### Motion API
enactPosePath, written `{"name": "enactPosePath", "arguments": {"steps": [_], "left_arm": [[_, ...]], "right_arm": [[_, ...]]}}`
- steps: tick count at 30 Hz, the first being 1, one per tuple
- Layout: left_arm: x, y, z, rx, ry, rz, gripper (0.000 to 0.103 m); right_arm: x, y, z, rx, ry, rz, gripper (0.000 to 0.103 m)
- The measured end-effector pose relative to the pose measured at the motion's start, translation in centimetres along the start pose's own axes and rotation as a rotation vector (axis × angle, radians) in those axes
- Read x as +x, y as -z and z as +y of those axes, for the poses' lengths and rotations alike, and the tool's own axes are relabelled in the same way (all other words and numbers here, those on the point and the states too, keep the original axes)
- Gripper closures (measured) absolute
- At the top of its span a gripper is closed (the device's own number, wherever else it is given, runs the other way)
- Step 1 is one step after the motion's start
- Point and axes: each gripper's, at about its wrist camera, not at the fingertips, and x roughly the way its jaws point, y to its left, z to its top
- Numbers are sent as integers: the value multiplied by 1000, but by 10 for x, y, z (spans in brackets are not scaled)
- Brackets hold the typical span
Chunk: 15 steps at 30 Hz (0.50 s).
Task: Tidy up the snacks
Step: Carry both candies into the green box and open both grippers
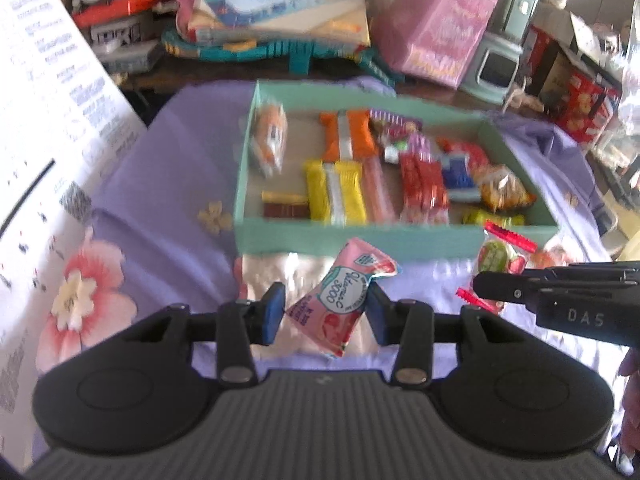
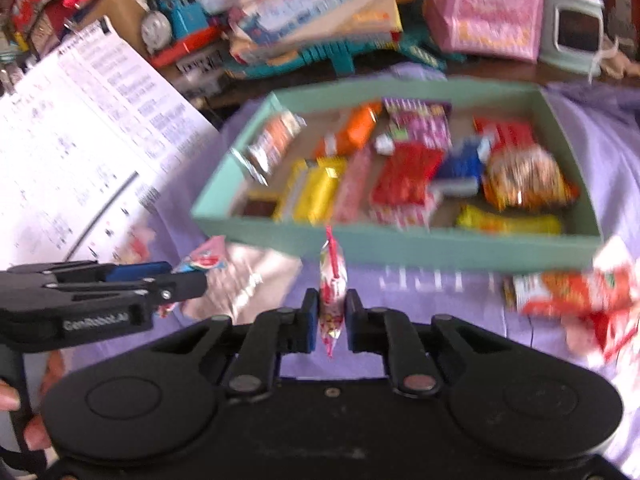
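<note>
Between left gripper (image 1: 326,312) pads, pink sachet (image 1: 340,300)

I see a mint-green tray (image 1: 360,236) on a lilac cloth (image 1: 168,168) printed with pink flowers. My left gripper's pads (image 1: 274,312) are blue, pinching a pink sachet (image 1: 340,300).

Bench covered by a lilac floral cloth (image 1: 168,168). Directly on the cloth: a mint-green tray (image 1: 360,236) holding assorted snack packets; a pale wrapper (image 1: 280,276) just before its near wall; a red-and-orange packet (image 2: 576,296) near the tray's right corner; printed paper sheets (image 1: 44,128) overlapping the left edge. Toy boxes and a blue toy train (image 2: 176,20) crowd the dark bench surface behind.
</note>
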Motion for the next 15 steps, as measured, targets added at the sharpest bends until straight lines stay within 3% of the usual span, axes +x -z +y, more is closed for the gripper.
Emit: {"name": "enactPosePath", "arguments": {"steps": [7, 15], "left_arm": [[5, -63, 8, -5, -42, -97, 60], [60, -121, 6, 19, -82, -99, 60]], "right_arm": [[8, -56, 5, -48, -2, -56, 90], [59, -135, 0, -4, -26, -57, 90]]}}
